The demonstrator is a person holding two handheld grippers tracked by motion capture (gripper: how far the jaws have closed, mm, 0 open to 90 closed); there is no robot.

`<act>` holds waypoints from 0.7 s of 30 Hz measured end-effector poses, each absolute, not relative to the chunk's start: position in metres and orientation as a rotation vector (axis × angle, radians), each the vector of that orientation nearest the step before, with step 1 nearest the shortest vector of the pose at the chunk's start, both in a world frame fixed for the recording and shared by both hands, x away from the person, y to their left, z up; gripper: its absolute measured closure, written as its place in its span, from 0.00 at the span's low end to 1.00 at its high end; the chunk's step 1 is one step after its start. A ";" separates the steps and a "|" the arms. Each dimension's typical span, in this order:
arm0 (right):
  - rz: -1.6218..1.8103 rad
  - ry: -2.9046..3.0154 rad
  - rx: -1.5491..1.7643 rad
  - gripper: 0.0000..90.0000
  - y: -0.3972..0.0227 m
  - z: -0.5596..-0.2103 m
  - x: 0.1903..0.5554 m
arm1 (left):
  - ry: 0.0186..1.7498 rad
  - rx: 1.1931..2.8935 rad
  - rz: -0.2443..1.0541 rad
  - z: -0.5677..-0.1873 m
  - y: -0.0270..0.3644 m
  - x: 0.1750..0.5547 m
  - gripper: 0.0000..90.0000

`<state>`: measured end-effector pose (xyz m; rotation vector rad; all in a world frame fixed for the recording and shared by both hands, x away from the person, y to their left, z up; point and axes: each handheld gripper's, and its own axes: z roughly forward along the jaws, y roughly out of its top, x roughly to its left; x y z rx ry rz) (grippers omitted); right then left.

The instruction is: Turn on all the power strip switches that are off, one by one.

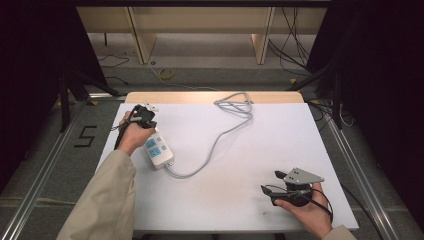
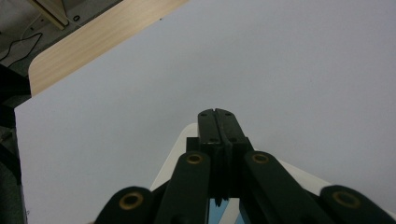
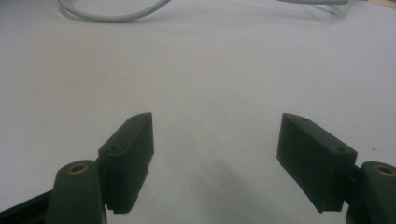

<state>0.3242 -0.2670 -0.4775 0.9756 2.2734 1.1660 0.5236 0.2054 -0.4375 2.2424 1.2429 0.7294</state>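
A person sits at a white tabletop [image 1: 240, 150], forearms reaching in from the near edge, with a black two-jaw tool in each hand.

The left tool [image 1: 145, 116] is at the far left of the tabletop, held in the left hand [image 1: 131, 136], whose beige sleeve [image 1: 102, 200] runs back to the near edge. Its jaws are pressed flat together with nothing between them; the left gripper view shows the two pads [image 2: 218, 127] meeting along one thin line. The tool hangs right over the far end of a white power strip [image 1: 158, 149], whose white casing [image 2: 180, 154] shows just beneath the shut jaws in that view. Whether the tool touches the strip cannot be told.

The power strip lies flat at the left of the tabletop, angled so its far end sits under the left tool and its near end points toward the middle. It has pale blue socket faces on top. A grey cord [image 1: 215, 142] leaves its near end, dips in a curve, then climbs across the middle of the tabletop to a loose coil at the far edge.

The right tool [image 1: 272, 182] rests in the right hand [image 1: 307, 210] near the front right corner, well apart from the strip, with a grey three-cornered plate [image 1: 302, 176] on top. Its jaws are spread wide over bare tabletop, with nothing between the two pads [image 3: 133, 154]. A bend of the grey cord [image 3: 112, 14] crosses the top of the right gripper view.
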 end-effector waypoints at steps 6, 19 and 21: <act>1.164 2.272 0.976 0.31 -0.268 -0.478 0.324 | 1.238 2.252 0.738 -0.436 0.204 0.527 1.00; 1.165 2.273 0.977 0.31 -0.268 -0.478 0.324 | 1.254 2.265 0.743 -0.437 0.206 0.533 1.00; 1.165 2.273 0.977 0.31 -0.268 -0.478 0.324 | 1.258 2.258 0.738 -0.437 0.206 0.534 1.00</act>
